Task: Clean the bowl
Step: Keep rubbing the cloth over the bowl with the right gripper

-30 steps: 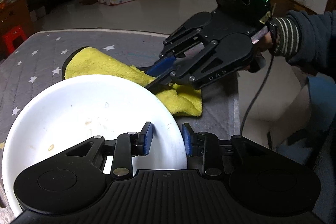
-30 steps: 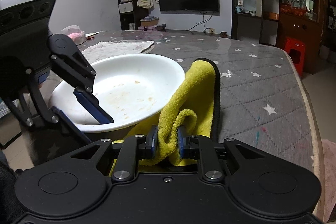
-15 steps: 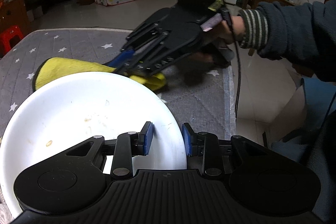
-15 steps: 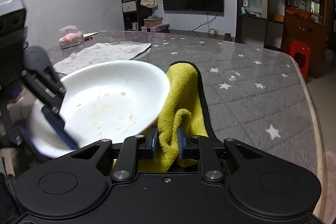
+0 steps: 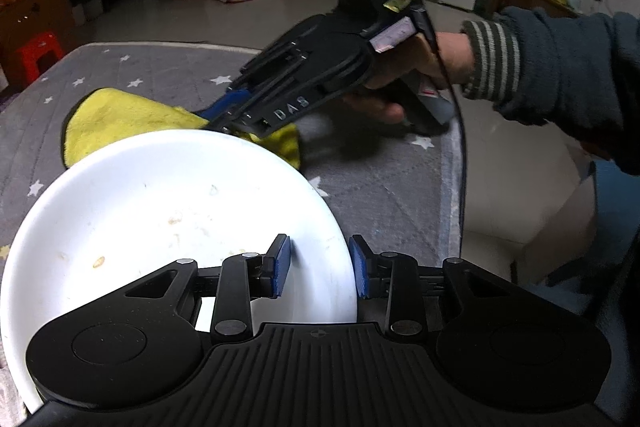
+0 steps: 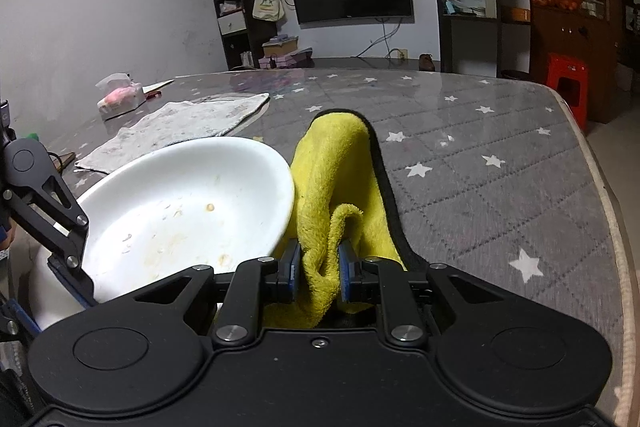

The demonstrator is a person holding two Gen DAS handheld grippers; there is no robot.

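Note:
A white bowl (image 5: 160, 219) with dried food specks is tilted up off the table, its rim between the pads of my left gripper (image 5: 319, 265). The jaws are opening slightly, but the pads still press on the rim. My right gripper (image 6: 319, 267) is shut on a fold of the yellow cloth (image 6: 340, 179), which trails away over the table beside the bowl (image 6: 180, 211). In the left wrist view the right gripper (image 5: 218, 117) reaches in from the right, its tips at the bowl's far rim, on the yellow cloth (image 5: 120, 115).
The table (image 6: 500, 187) has a grey cover with white stars; its edge runs close on the right. A grey rag (image 6: 180, 123) and a tissue pack (image 6: 120, 99) lie beyond the bowl. A person's sleeve (image 5: 560, 67) crosses the right of the left wrist view.
The right gripper has swung left in the left wrist view, dragging the yellow cloth up against the bowl's far rim. The bowl has stayed in the left gripper.

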